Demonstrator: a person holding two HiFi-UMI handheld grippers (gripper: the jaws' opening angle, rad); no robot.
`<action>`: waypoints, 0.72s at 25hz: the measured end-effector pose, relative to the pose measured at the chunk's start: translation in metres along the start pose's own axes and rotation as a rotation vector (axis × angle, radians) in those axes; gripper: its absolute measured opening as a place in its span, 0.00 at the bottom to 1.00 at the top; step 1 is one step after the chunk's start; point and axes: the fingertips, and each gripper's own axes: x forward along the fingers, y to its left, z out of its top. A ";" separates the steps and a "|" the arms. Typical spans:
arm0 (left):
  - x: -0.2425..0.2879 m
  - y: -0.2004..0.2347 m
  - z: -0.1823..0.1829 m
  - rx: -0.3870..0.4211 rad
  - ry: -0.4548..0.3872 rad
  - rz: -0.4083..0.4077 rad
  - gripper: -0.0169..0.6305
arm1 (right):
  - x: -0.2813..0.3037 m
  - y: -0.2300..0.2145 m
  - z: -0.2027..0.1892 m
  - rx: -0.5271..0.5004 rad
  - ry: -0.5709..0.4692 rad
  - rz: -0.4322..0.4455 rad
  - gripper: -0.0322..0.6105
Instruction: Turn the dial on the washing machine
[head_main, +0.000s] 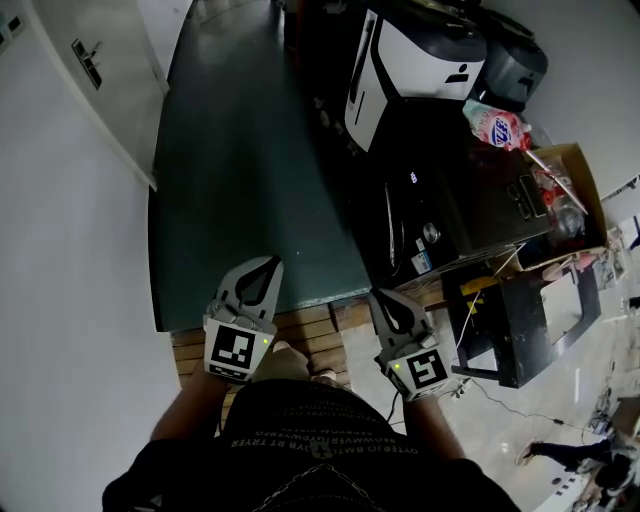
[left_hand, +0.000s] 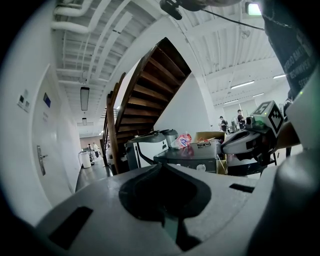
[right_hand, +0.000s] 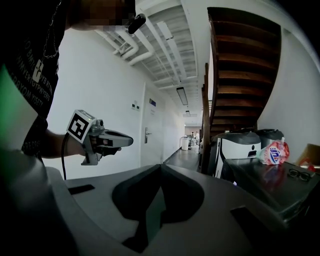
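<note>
Close to the person's body, the left gripper (head_main: 264, 266) and the right gripper (head_main: 386, 297) are held side by side at about the same height. Each has its jaws pressed together with nothing between them, as each gripper's own view shows. Both point forward, away from the torso and over the wooden floor strip (head_main: 310, 325) at the person's feet. The dark washing machine (head_main: 470, 195) stands ahead and to the right. It is well apart from both grippers, so neither touches it. Its round silvery dial (head_main: 431, 233) sits on the front panel just under the top edge, forward and rightward of the right gripper. The right gripper is clearly the nearer of the two; the left would have to cross in front of the body to get there. The dial seems to face out toward the person, so its turning axis probably runs roughly level, and a gripper would need to come at it head-on with its jaws spread first. On the machine's lid lies a pink pouch (head_main: 495, 127), beside it stands a cardboard box (head_main: 578, 168), and farther off is a white-and-black appliance (head_main: 410, 60).
</note>
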 end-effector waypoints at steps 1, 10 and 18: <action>0.002 -0.010 -0.004 0.000 0.000 -0.006 0.04 | -0.008 -0.003 -0.009 0.004 0.003 -0.009 0.05; 0.021 -0.120 -0.018 -0.034 0.003 -0.112 0.04 | -0.111 -0.041 -0.067 0.046 0.019 -0.143 0.05; 0.033 -0.155 0.005 0.041 -0.026 -0.200 0.04 | -0.149 -0.067 -0.072 0.091 -0.007 -0.259 0.05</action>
